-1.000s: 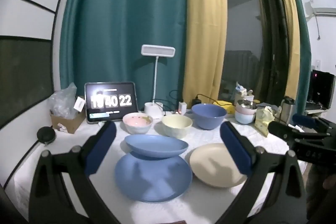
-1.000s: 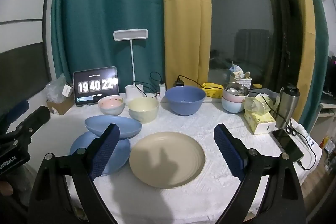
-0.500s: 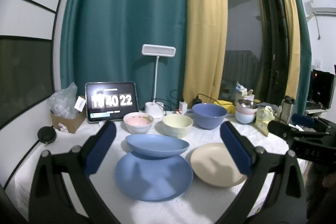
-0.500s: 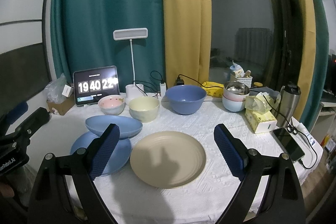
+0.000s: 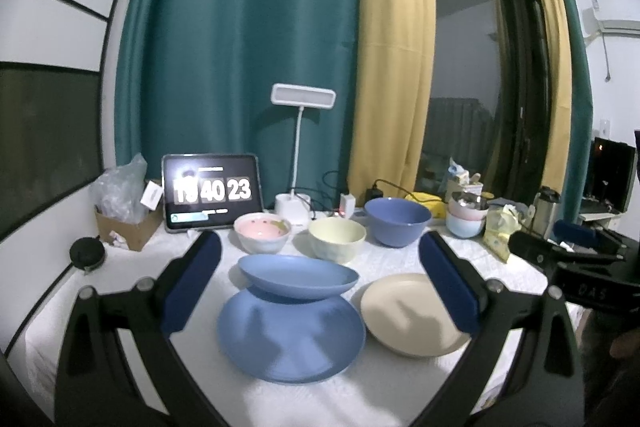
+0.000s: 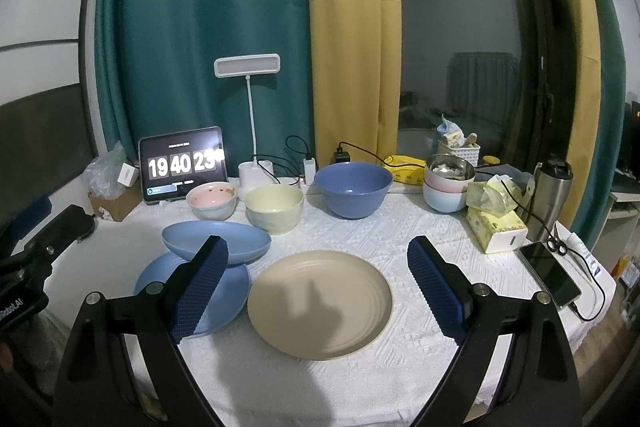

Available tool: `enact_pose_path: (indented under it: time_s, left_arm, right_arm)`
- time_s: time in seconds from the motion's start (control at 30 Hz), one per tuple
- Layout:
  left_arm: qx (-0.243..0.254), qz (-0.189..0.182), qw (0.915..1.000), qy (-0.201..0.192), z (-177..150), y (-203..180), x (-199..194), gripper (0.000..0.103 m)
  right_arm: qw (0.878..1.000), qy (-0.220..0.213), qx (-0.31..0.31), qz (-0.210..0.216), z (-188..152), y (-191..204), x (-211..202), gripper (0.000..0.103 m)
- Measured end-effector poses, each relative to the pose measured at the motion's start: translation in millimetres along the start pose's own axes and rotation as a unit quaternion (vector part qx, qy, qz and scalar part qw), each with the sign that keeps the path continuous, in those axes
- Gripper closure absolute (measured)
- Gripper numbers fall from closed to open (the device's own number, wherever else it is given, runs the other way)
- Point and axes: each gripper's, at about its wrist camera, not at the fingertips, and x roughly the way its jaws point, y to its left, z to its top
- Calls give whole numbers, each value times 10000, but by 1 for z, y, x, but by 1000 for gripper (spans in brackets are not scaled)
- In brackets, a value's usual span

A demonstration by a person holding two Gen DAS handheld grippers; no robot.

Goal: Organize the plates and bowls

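On the white table, a flat blue plate (image 5: 290, 339) (image 6: 160, 285) lies at the front with a shallow blue dish (image 5: 296, 275) (image 6: 216, 239) resting tilted on its far edge. A beige plate (image 5: 412, 319) (image 6: 320, 303) lies to its right. Behind stand a pink bowl (image 5: 262, 237) (image 6: 212, 201), a yellow bowl (image 5: 338, 239) (image 6: 274, 207) and a big blue bowl (image 5: 398, 221) (image 6: 352, 189). My left gripper (image 5: 318, 287) is open and empty above the blue plates. My right gripper (image 6: 318, 287) is open and empty above the beige plate.
A tablet clock (image 5: 212, 191) (image 6: 182, 165), a white desk lamp (image 5: 298, 155) (image 6: 250, 131) and cables stand at the back. A cardboard box with plastic (image 5: 122, 215) sits back left. Stacked bowls (image 6: 448, 181), a tissue box (image 6: 496, 227), a steel flask (image 6: 550, 199) and a phone (image 6: 550, 273) crowd the right side.
Both grippers have drifted very slightly; the scene sits a touch higher in the left wrist view. The clock went from 19:40:22 to 19:40:23. No dish has moved.
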Motion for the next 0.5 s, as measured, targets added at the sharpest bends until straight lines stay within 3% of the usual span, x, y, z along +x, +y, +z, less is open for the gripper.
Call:
enact_pose_path:
  time_s: [0.5]
  left_arm:
    - [3, -5, 10000, 18, 5, 0, -1, 3]
  right_arm:
    - [10000, 5, 17, -7, 1, 0, 2, 9]
